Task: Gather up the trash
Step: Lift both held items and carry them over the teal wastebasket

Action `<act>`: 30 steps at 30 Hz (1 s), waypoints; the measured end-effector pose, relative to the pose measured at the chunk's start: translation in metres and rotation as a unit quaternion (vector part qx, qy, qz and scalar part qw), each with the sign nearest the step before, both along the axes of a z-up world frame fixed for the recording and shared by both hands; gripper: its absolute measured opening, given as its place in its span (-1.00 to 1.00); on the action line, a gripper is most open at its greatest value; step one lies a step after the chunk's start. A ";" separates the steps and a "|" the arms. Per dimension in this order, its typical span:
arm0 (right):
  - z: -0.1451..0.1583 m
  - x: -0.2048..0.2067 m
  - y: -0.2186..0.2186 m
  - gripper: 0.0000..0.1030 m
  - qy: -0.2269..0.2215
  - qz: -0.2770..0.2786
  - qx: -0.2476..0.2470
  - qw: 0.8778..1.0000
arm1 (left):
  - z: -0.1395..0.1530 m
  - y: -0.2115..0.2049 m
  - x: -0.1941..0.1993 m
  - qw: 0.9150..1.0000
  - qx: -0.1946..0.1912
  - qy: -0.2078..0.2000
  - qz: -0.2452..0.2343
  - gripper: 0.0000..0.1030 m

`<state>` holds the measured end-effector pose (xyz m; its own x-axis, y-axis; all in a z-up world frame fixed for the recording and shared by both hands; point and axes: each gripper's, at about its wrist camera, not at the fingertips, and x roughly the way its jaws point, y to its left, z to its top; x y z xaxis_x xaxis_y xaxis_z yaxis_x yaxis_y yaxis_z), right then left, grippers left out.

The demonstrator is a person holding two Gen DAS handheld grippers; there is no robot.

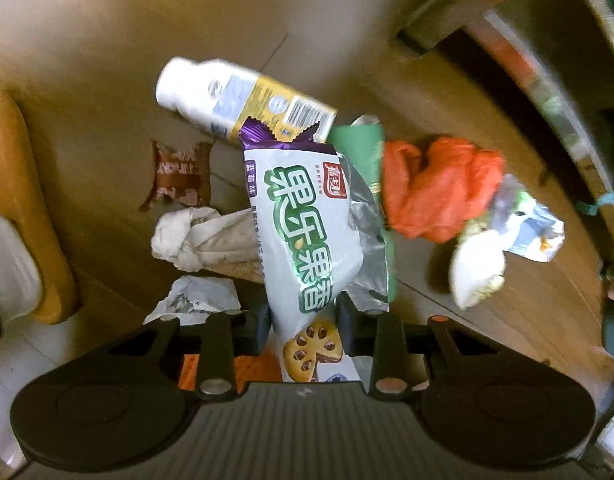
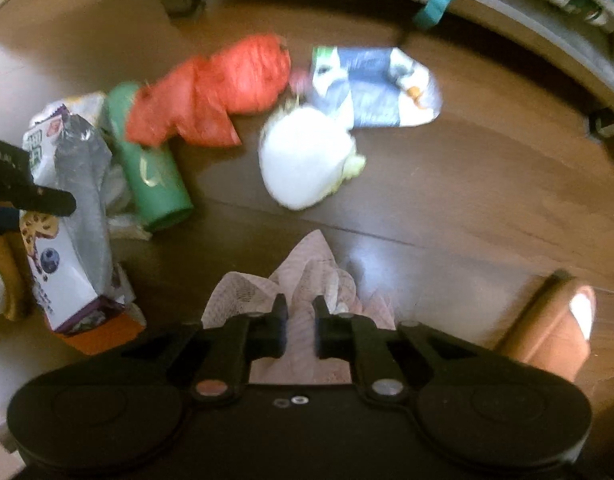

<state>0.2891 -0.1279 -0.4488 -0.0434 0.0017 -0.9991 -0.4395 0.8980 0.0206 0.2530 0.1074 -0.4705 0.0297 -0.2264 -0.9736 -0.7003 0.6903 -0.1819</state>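
My left gripper (image 1: 303,322) is shut on a white snack wrapper with green lettering (image 1: 307,232), held above the wooden floor; the wrapper also shows in the right wrist view (image 2: 73,216). My right gripper (image 2: 299,326) is shut on a crumpled pale tissue (image 2: 307,276). On the floor lie a white and yellow bottle (image 1: 235,100), a brown wrapper (image 1: 179,174), a knotted white bag (image 1: 195,240), crumpled paper (image 1: 195,300), a green tube (image 2: 151,176), a red plastic bag (image 2: 215,92), a white wad (image 2: 303,160) and a blue and white packet (image 2: 375,88).
A foot in an orange slipper (image 1: 35,216) stands at the left of the left wrist view, and another slipper (image 2: 555,328) at the right of the right wrist view. Furniture with a metal rail (image 2: 507,8) runs along the far edge.
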 end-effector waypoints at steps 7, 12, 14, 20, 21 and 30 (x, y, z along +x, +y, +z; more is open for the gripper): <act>0.075 0.001 0.004 -0.81 -0.059 -0.001 0.023 0.998 | 0.072 -0.001 -0.019 0.998 0.007 -0.055 -0.011 -0.40; 0.142 -0.010 -0.006 -0.83 -0.098 -0.016 0.048 0.994 | 0.131 -0.002 -0.036 0.994 0.019 -0.106 -0.026 -0.42; 0.176 -0.016 -0.010 -0.83 -0.123 -0.018 0.063 0.990 | 0.161 -0.004 -0.043 0.990 0.029 -0.133 -0.039 -0.42; 0.260 -0.027 -0.015 -0.83 -0.195 -0.026 0.118 0.973 | 0.248 -0.013 -0.060 0.972 0.057 -0.216 -0.076 -0.42; 0.276 -0.030 -0.016 -0.83 -0.207 -0.025 0.128 0.970 | 0.263 -0.015 -0.063 0.968 0.060 -0.229 -0.083 -0.42; 0.399 -0.045 -0.017 -0.85 -0.320 -0.006 0.181 0.930 | 0.380 -0.028 -0.075 0.930 0.092 -0.336 -0.119 -0.42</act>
